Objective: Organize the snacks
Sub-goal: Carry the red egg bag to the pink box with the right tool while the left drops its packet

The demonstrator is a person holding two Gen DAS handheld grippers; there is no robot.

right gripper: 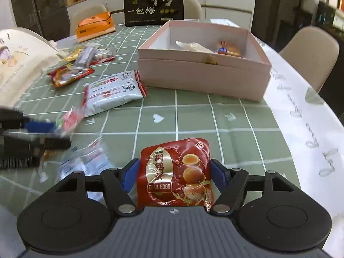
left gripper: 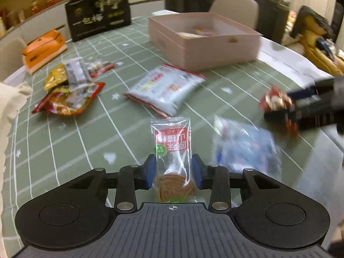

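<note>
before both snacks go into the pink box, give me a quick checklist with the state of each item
1. Left gripper jaws shut on the clear hawthorn snack packet: ok.
2. Right gripper jaws shut on the red quail eggs pouch: ok.
3. Pink box open on top: ok.
4. Free room inside the box beside the snacks already there: ok; bare floor shows.
5. Straight path to the box for the left gripper: not ok; the white snack bag lies between.
6. Grip firm enough for the lift: cannot tell.
</note>
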